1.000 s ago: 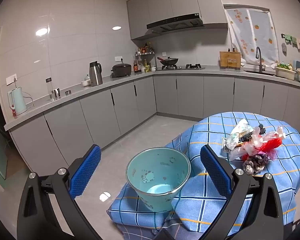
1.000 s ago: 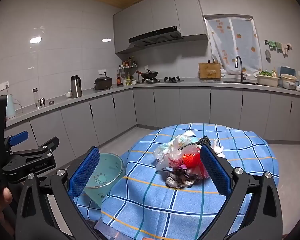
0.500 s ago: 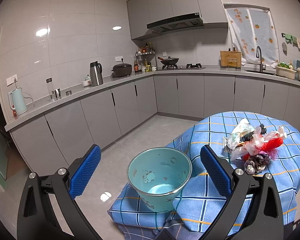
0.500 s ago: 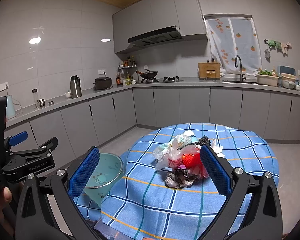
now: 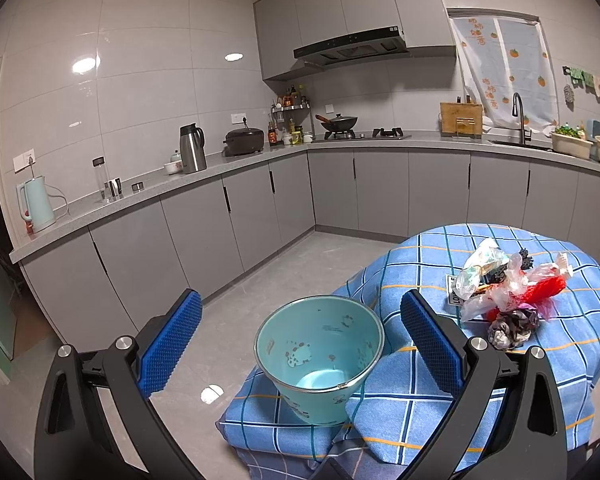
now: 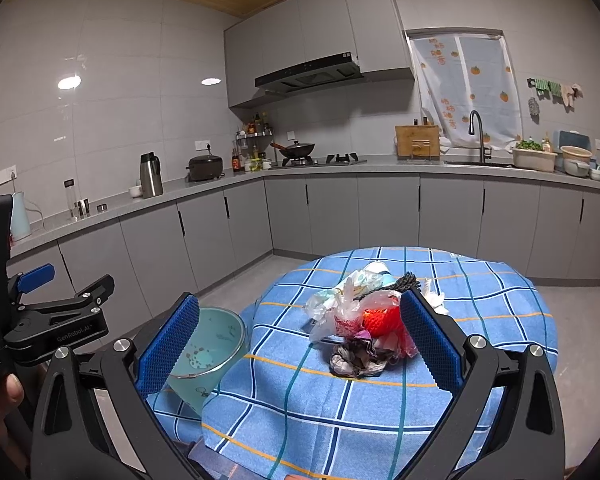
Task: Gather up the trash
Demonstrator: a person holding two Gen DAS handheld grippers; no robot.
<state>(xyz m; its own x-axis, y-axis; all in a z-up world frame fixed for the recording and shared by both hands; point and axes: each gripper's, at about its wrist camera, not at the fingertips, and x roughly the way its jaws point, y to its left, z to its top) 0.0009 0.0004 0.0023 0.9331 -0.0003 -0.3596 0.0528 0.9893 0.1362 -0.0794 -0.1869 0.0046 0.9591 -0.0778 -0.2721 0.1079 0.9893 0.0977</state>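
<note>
A pile of trash (image 6: 364, 324) lies on the round table with a blue checked cloth (image 6: 480, 300): clear plastic bags, a red net, a dark crumpled wrapper and a black scrap. From the left wrist view the same pile of trash (image 5: 504, 296) sits at the right. A light teal bucket (image 5: 320, 356) stands on a cloth-covered seat beside the table, empty inside; the teal bucket (image 6: 206, 356) tilts a little. My left gripper (image 5: 300, 340) is open and frames the bucket without touching it. My right gripper (image 6: 300, 340) is open in front of the trash.
Grey kitchen cabinets and a counter (image 5: 260, 160) run along the left and back walls, with a kettle (image 5: 36, 204), a steel jug (image 5: 192, 148) and a stove. A sink (image 6: 480, 160) is at the back right. Grey floor (image 5: 300, 264) lies between the table and the cabinets.
Both views have shifted only slightly; the bucket sits a touch further right in the left wrist view. Both grippers stay open and nothing has been picked up.
</note>
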